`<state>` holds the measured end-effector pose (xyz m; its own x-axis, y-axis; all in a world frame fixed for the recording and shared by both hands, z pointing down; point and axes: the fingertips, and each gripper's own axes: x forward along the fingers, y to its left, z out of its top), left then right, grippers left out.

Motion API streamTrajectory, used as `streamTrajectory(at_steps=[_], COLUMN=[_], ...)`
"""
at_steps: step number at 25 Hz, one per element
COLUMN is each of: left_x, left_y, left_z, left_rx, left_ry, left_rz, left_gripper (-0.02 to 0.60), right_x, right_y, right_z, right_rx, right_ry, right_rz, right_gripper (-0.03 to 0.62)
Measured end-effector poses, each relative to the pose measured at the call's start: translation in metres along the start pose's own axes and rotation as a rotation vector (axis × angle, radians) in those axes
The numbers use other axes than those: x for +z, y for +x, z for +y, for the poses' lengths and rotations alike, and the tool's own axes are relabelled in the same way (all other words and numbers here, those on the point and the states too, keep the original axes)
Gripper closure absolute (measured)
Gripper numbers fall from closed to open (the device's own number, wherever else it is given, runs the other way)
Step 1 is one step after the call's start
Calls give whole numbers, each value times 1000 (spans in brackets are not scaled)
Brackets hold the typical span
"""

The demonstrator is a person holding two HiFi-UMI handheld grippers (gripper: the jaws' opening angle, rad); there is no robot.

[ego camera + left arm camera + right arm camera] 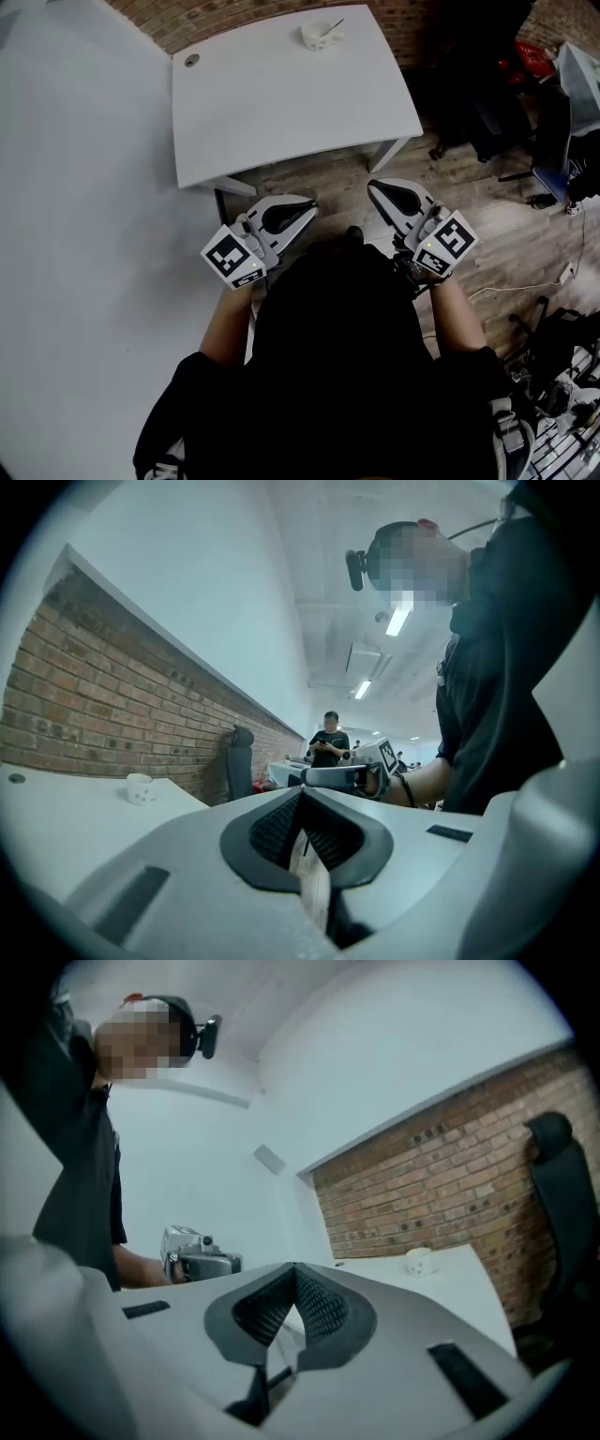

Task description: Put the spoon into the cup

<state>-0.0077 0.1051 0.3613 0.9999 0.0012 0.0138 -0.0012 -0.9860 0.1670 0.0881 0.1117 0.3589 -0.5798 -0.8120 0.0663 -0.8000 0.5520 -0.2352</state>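
Note:
A small white cup (319, 36) stands near the far edge of the white table (281, 103), and a spoon (333, 26) rests in it with its handle sticking out to the right. Both grippers are held close to my body, short of the table's near edge. My left gripper (305, 206) is shut with nothing in it, and so is my right gripper (375, 187). The left gripper view shows the cup (139, 787) far off beyond the closed jaws. In the right gripper view the cup (420, 1260) also sits far away on the table.
A brick wall (234, 19) runs behind the table. A round grey cap (191, 60) sits in the table's far left corner. Black chairs (487, 103) and cables lie on the wooden floor to the right. Another person (328, 742) stands far back in the room.

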Motion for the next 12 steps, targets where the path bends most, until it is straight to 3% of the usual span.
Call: streamTrajectory(at_steps=[4,12], left_x=[-9,-32], left_y=[-33,-50], left_z=[1,-4], left_rx=[-4,-53], left_ry=[-12,-26], left_rz=[-3,14], left_gripper=[564,565], right_x=[-1,-16], right_y=[0,1], right_z=[26,55], right_rx=[-50,-73], right_ry=[-130,-73], right_rz=[21,23], right_gripper=[589,589])
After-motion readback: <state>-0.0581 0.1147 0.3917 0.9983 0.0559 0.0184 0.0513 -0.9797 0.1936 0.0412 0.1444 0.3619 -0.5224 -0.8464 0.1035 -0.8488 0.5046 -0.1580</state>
